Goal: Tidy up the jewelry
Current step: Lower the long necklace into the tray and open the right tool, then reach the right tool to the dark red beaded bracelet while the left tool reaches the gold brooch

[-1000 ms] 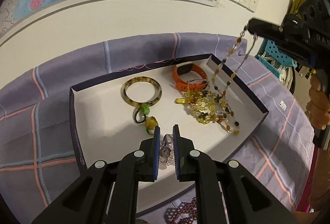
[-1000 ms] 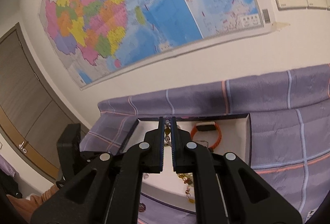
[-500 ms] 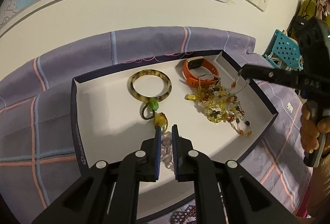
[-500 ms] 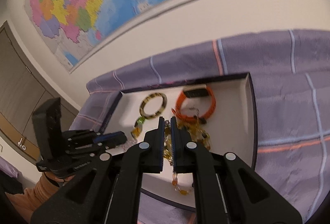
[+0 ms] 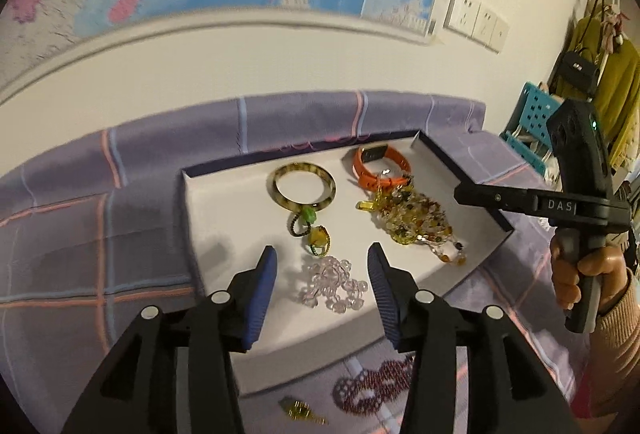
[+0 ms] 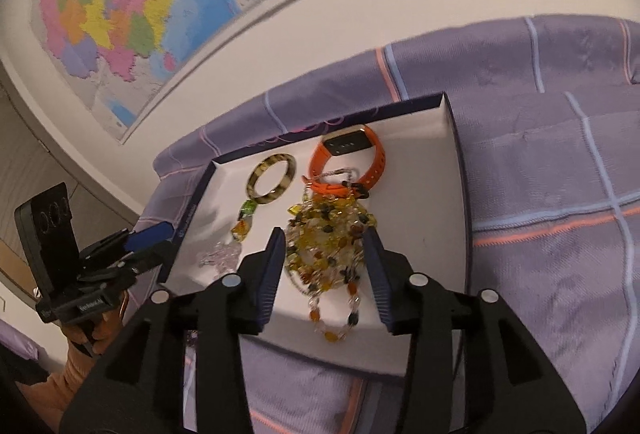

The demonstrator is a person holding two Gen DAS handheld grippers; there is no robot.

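Bedspread (image 5: 120, 218) first, purple plaid, with a white tray (image 5: 224, 218) lying on it where the jewelry is getting sorted. Both sets of tongs have just been opening and now stand apart with nothing clamped: the left tongs (image 5: 322, 274) hang over a clear bead bracelet (image 5: 334, 284) lying loose on the tray floor, the right tongs (image 6: 324, 258) over an amber necklace (image 6: 328, 246) heaped mid-tray, its tail trailing toward the near rim.

That necklace is a floppy pile of yellow, orange and dark stones, probably light but tangly, so I'd pinch one strand near the top and lift slow. The clear bracelet looks slick and would roll; better to grab across a couple of beads. An orange watch (image 6: 352, 162) and a mottled bangle (image 5: 302, 190) sit at the back; the bangle's stiff, so take the rim. A green and yellow charm (image 5: 312, 230) lies just below the bangle. Off the tray, a dark red bead string (image 5: 376, 386) and a small gold piece (image 5: 300, 410) are on the bedspread.
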